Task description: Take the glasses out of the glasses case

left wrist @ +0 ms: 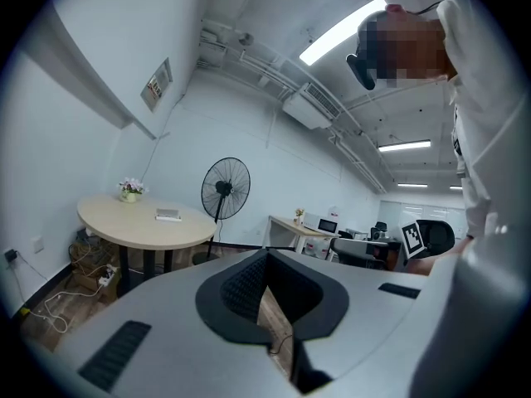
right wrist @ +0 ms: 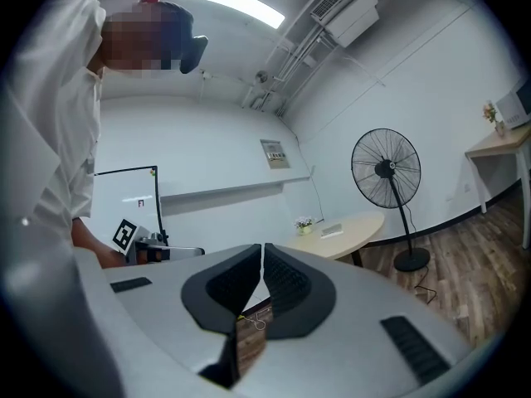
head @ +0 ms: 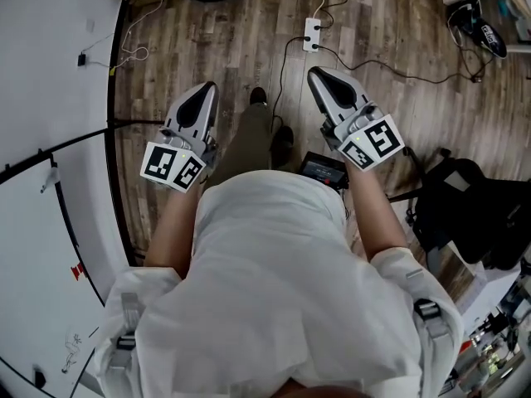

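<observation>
No glasses or glasses case can be made out for certain. A small flat grey object [left wrist: 168,214] lies on a round beige table [left wrist: 141,226] beside a little flower pot; it is too small to name. The same table [right wrist: 348,226] shows in the right gripper view. In the head view my left gripper [head: 205,91] and right gripper [head: 316,74] are held out over the wooden floor in front of the person's body. Both point away from it. The left gripper [left wrist: 265,259] is shut with nothing between its pads. The right gripper [right wrist: 262,251] is also shut and holds nothing.
A standing fan [left wrist: 225,191] is beside the round table. A white power strip [head: 312,33] and cables lie on the floor ahead. A black bag [head: 465,206] sits at the right, a white board [head: 50,247] at the left. Desks with monitors [left wrist: 328,230] stand farther off.
</observation>
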The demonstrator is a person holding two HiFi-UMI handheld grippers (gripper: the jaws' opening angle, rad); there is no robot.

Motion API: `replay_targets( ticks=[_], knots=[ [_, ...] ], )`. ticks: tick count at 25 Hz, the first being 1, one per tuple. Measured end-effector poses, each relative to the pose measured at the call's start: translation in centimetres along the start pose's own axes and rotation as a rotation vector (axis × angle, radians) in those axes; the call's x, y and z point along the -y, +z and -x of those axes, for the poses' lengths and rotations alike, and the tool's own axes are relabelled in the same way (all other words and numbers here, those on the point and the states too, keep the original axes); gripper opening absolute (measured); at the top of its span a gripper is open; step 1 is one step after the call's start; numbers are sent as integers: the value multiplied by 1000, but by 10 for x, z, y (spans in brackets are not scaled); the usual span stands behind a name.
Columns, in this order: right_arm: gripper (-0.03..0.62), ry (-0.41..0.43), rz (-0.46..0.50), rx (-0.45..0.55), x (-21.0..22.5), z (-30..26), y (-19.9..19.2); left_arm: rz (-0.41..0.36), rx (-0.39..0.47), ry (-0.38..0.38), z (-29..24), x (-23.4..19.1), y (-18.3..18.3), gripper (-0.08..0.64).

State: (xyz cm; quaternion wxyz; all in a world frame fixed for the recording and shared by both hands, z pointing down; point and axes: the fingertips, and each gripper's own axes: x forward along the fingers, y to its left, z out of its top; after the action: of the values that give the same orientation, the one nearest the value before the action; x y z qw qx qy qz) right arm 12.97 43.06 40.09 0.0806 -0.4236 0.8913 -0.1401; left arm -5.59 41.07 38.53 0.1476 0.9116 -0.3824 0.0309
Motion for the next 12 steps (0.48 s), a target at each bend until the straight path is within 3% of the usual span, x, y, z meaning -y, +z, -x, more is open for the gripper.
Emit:
replay_targets(
  ticks=[7,12],
  knots=[
    [26,-4,34,-24,32,-48,15,23,65,10,-38,-53,19,14],
    [26,-33,62,-85,72,-104,27,78,115,-72,-86,-100,36,14]
  ],
)
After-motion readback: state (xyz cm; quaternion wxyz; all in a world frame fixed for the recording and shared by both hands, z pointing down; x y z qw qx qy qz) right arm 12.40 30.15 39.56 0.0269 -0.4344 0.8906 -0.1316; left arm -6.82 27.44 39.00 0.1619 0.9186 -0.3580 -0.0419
